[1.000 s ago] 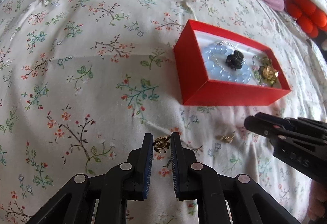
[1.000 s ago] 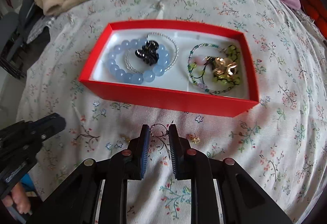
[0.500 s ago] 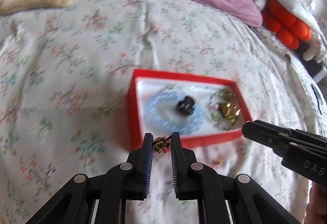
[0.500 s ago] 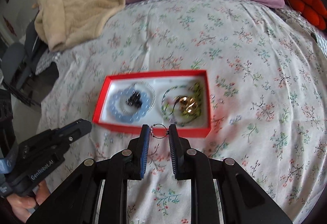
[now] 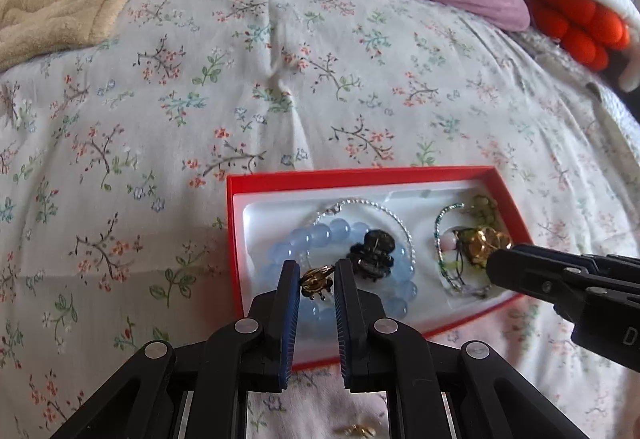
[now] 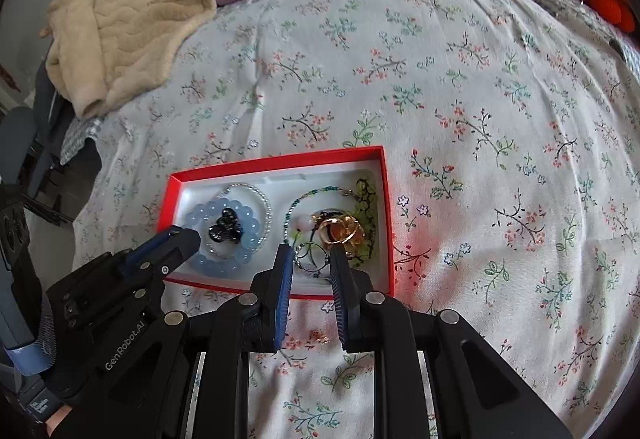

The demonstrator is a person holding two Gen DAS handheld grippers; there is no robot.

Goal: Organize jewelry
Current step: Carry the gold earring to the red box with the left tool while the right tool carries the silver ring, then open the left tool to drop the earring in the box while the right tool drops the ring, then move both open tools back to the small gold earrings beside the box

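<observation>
My left tool pinches a small gold-and-black earring over the red cardboard box; my right tool pinches a thin wire hoop. Either tiny piece could slip, or snag the pale blue bead bracelet just below my left tool.

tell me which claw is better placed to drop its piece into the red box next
Probably the left. The left claw holds a gold earring over the blue bead bracelet inside the red box. The right claw holds a thin ring nearer the box's front wall, so either is close.
</observation>
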